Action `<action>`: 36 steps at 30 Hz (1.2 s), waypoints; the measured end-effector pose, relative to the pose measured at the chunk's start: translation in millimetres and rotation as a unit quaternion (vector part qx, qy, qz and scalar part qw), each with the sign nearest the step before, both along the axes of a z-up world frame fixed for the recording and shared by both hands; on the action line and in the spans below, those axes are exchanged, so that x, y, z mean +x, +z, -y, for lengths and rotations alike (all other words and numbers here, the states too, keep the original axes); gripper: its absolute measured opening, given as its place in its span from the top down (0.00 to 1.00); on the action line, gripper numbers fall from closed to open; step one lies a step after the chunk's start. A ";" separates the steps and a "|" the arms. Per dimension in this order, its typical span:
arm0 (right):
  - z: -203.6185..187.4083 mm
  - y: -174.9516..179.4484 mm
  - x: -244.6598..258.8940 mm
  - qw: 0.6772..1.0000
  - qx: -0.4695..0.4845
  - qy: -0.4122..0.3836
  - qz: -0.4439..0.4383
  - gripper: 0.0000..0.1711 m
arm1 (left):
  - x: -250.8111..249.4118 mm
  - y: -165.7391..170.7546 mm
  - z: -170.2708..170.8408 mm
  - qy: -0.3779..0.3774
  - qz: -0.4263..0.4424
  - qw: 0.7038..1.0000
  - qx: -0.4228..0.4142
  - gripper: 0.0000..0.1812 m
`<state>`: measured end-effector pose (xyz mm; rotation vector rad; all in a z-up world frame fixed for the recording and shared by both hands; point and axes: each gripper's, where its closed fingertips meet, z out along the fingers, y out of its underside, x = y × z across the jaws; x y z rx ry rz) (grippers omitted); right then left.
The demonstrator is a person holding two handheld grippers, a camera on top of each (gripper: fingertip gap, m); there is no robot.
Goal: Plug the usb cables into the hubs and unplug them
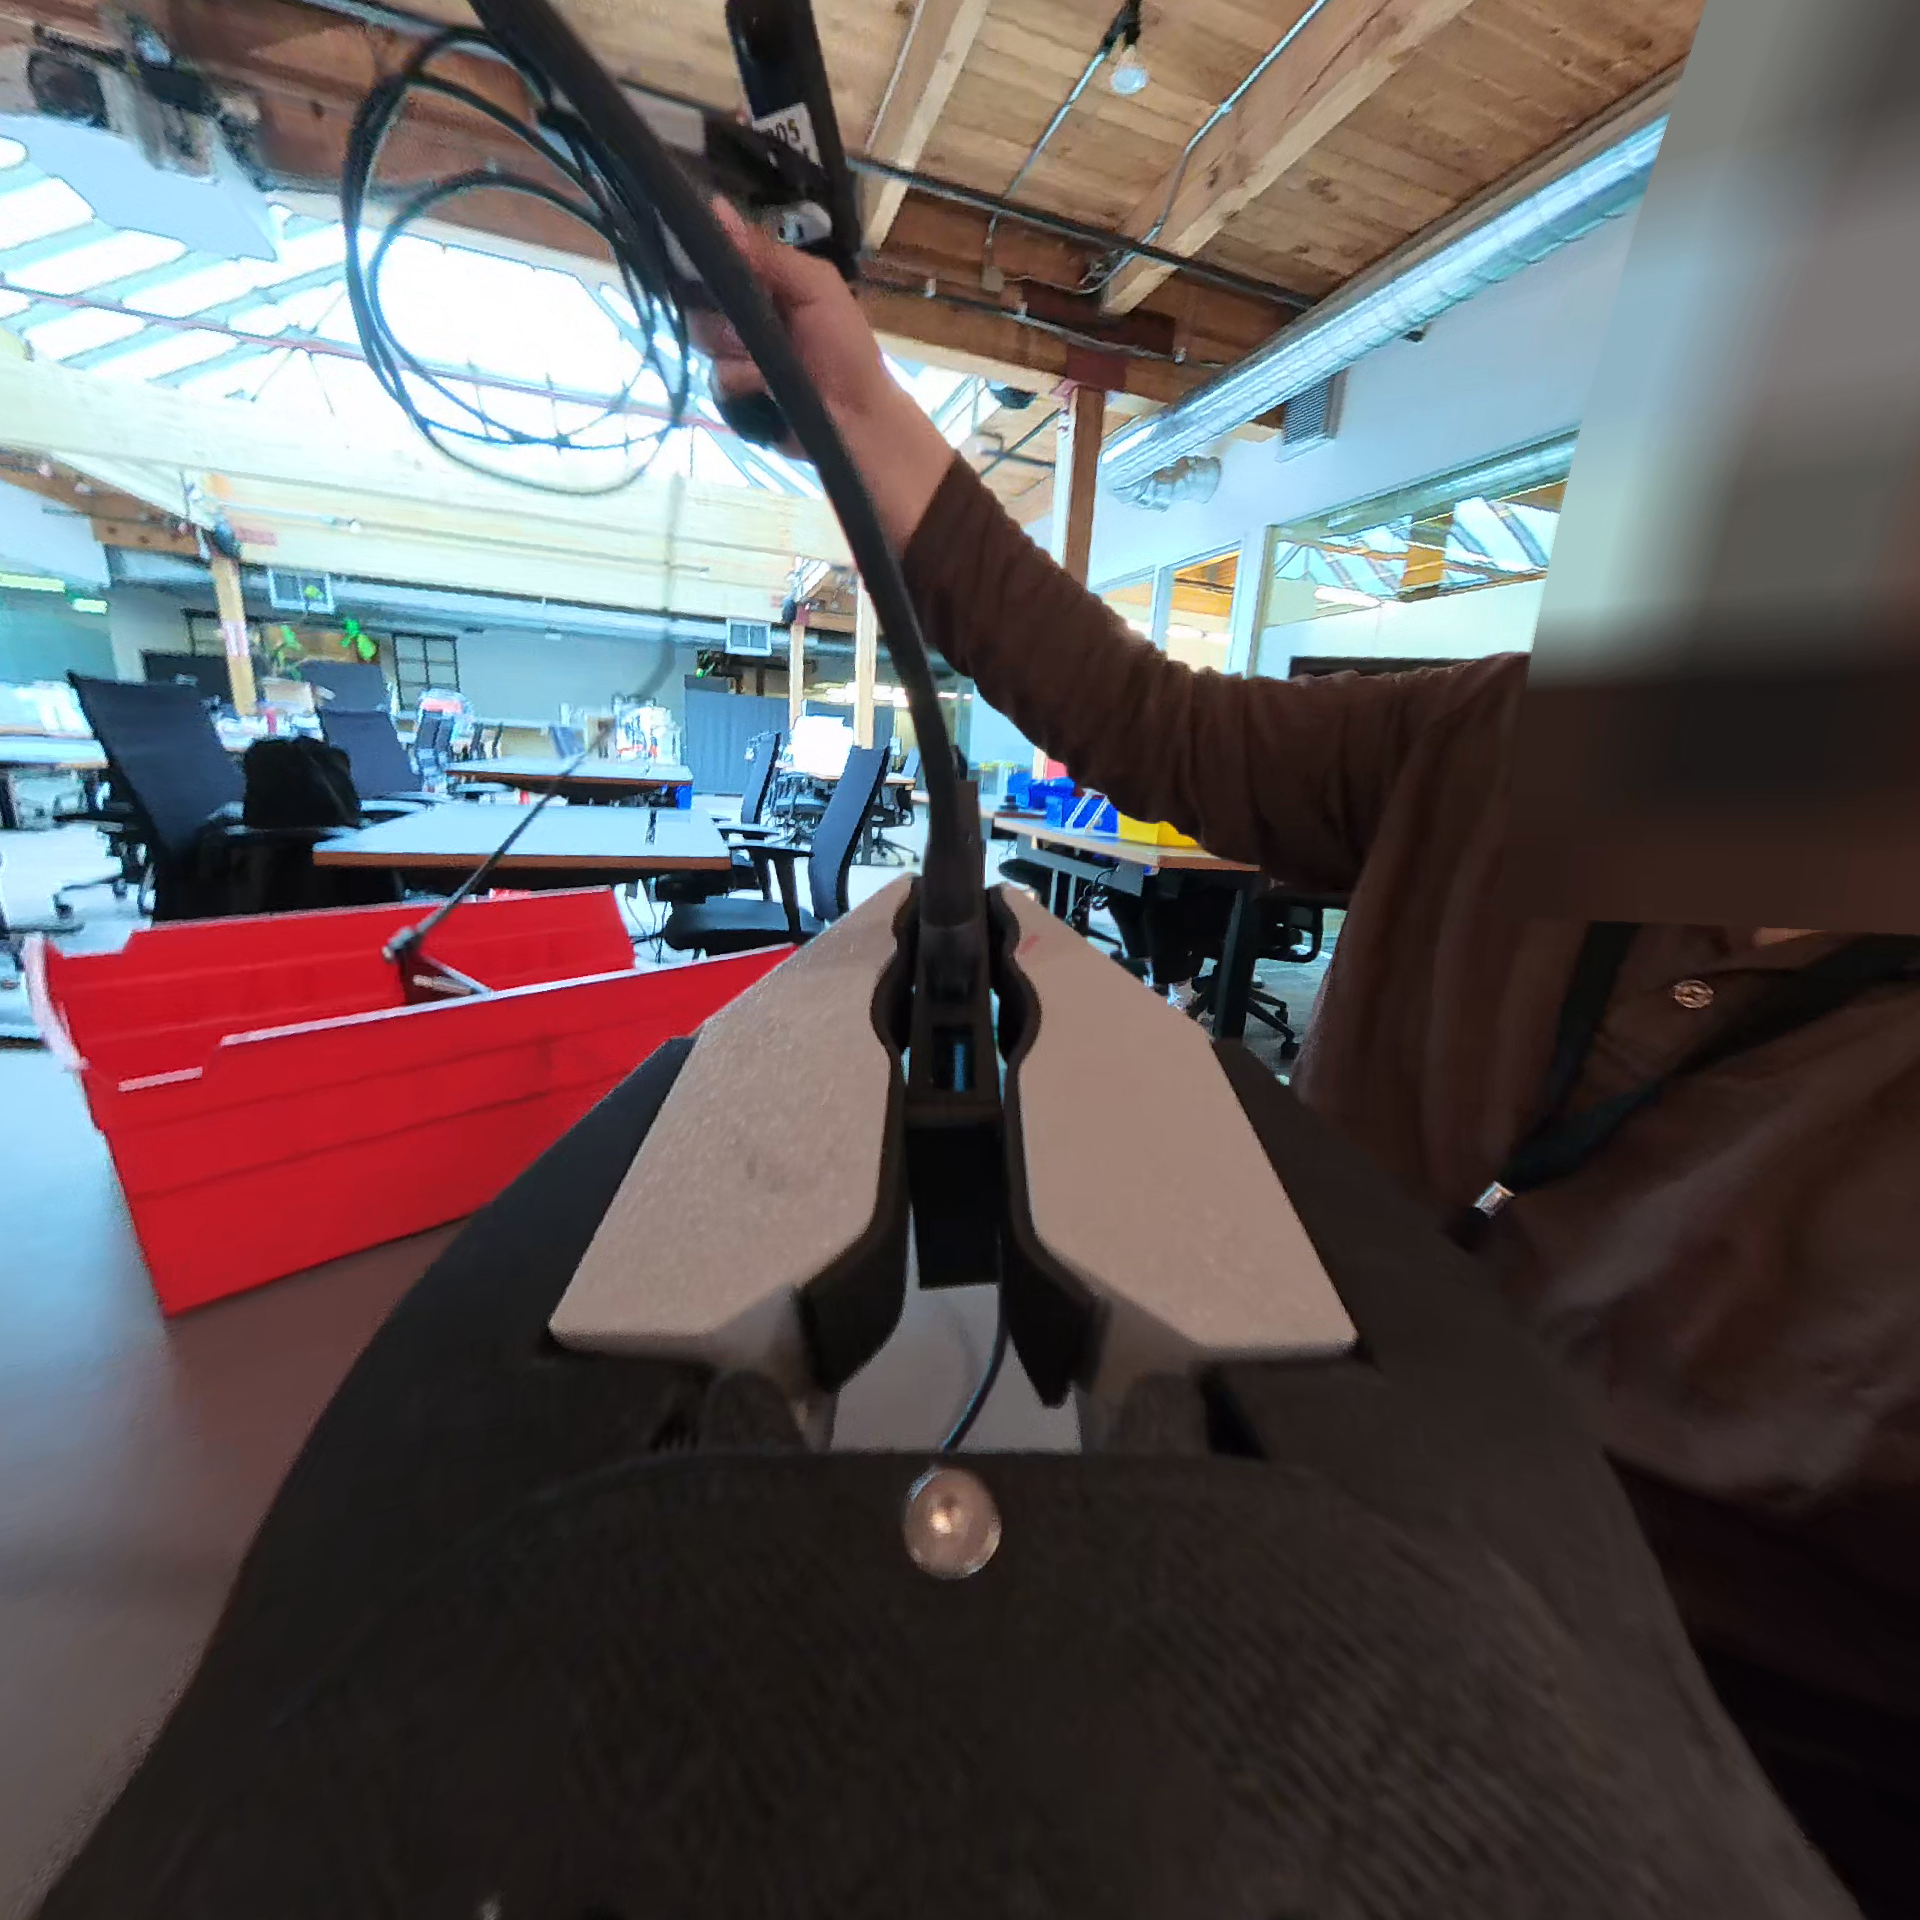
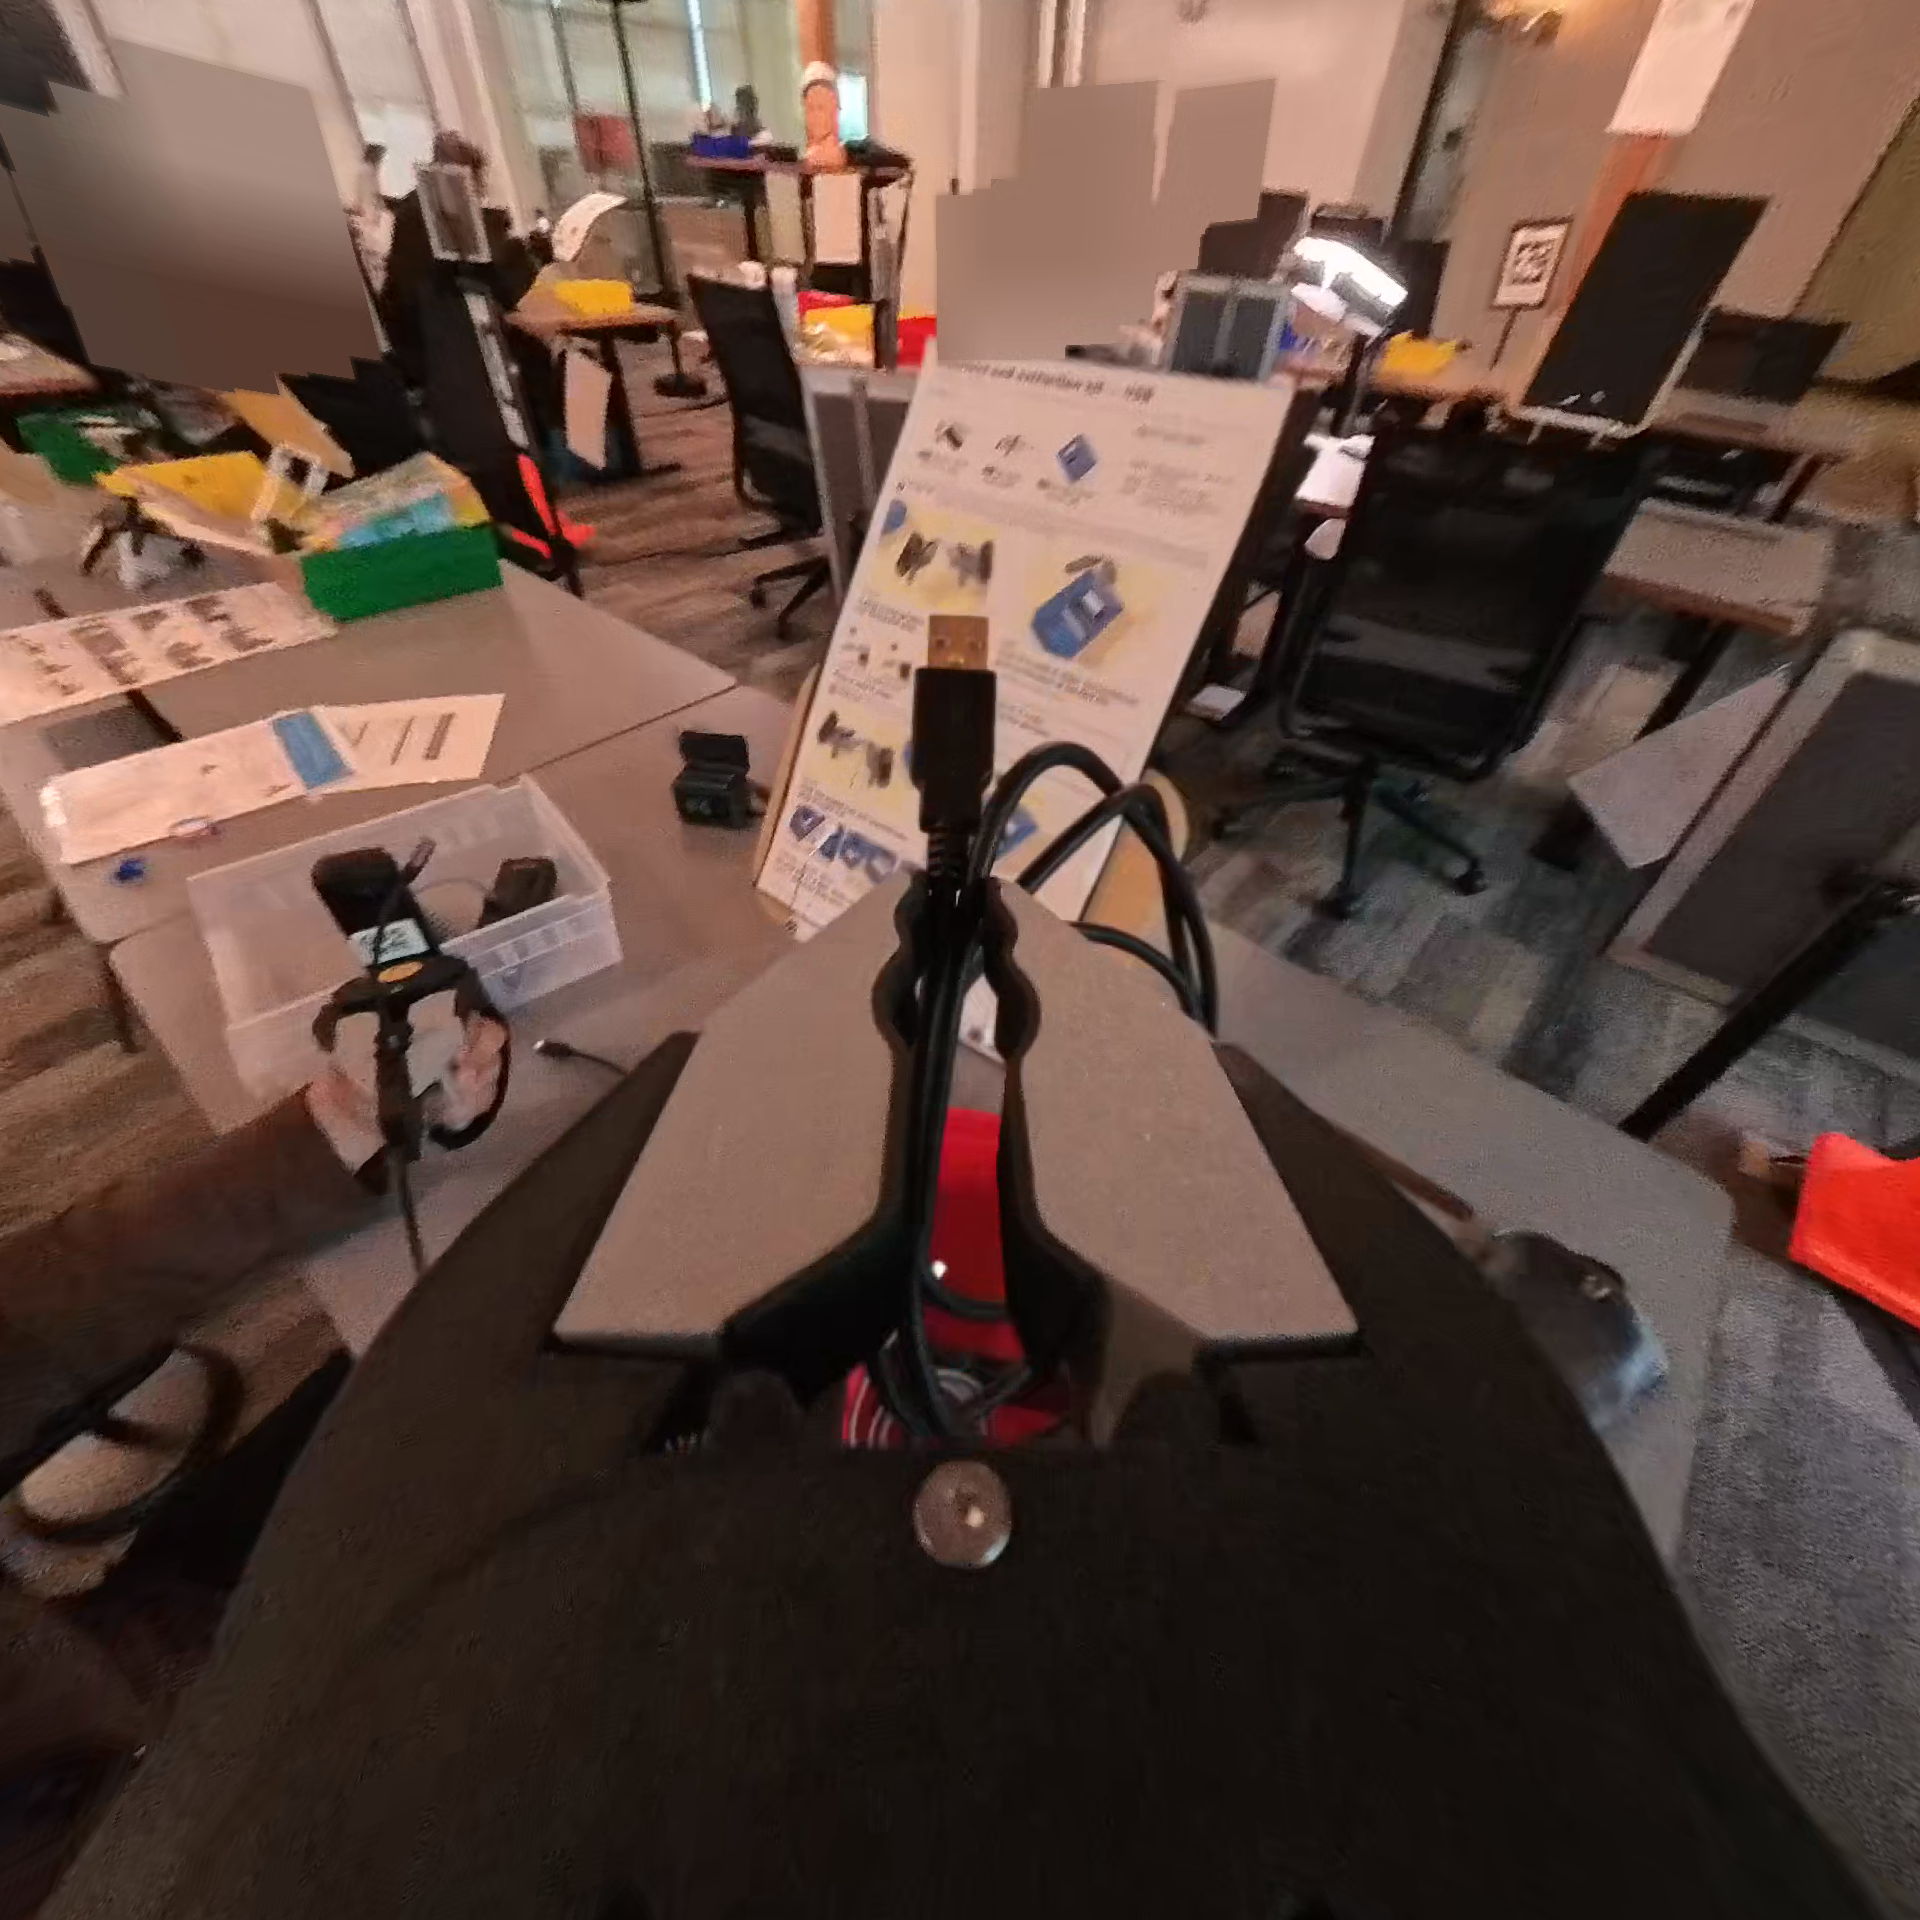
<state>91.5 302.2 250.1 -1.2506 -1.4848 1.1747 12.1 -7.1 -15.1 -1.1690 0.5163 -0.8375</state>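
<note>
In the left wrist view, the left gripper (image 1: 951, 935) sits at the centre of the frame with its two grey, black-padded fingers (image 1: 790, 1122) closed together on a slim black USB hub (image 1: 951, 1132), whose blue port faces the camera between the pads. A thick black lead (image 1: 831, 447) rises from the hub's far end, arches toward the upper middle of the frame and passes in front of a person's hand (image 1: 821, 343) in a brown sleeve. That hand holds the other gripper (image 1: 790, 114) aloft near the wooden ceiling, with thin black cable loops (image 1: 499, 312) hanging beside it at the upper left. A red plastic bin (image 1: 343, 1081) stands on the table at the left middle of the frame.

In the right wrist view, the right gripper (image 2: 951, 914) fills the lower centre, its fingers pinched on a black USB cable (image 2: 951, 904) just below the plug. The black USB-A plug with a gold metal tip (image 2: 956, 717) stands upright above the fingertips, centre frame, touching nothing. The cable's slack loops to the right of the fingers and runs back down between them. A white instruction board (image 2: 1091, 540) leans just behind the plug. At the left, a clear plastic tray (image 2: 530, 904) rests on the grey table (image 2: 644, 862), with a small black box (image 2: 712, 779) near the board's foot.
</note>
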 end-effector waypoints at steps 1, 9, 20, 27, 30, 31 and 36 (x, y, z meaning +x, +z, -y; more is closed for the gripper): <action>1.2 -12.5 -1.2 1.000 -0.007 0.011 0.015 0.96 | -0.2 -1.8 -2.5 0.001 0.001 1.000 -0.007 0.95; 13.0 -28.5 6.7 0.996 -0.037 0.080 0.026 0.96 | 1.9 -9.8 -11.4 0.002 -0.005 0.999 -0.031 0.95; 9.7 83.5 56.8 0.987 -0.056 0.089 -0.119 0.96 | 0.4 -10.5 -13.1 0.001 -0.001 0.999 -0.034 0.95; 7.7 119.0 52.7 0.987 -0.042 0.059 -0.145 0.96 | -1.2 -9.8 -12.1 0.004 0.001 1.000 -0.031 0.95; 12.0 130.6 49.3 0.986 -0.037 0.053 -0.153 0.96 | -3.0 -9.8 -12.4 0.006 0.005 0.999 -0.032 0.95; 11.6 131.9 46.5 0.987 -0.033 0.046 -0.151 0.96 | -2.9 -9.7 -12.4 0.006 0.005 0.999 -0.032 0.95; 7.8 108.7 25.6 0.995 -0.009 0.018 -0.102 0.96 | -0.6 -7.5 -10.0 0.004 0.000 1.000 -0.026 0.95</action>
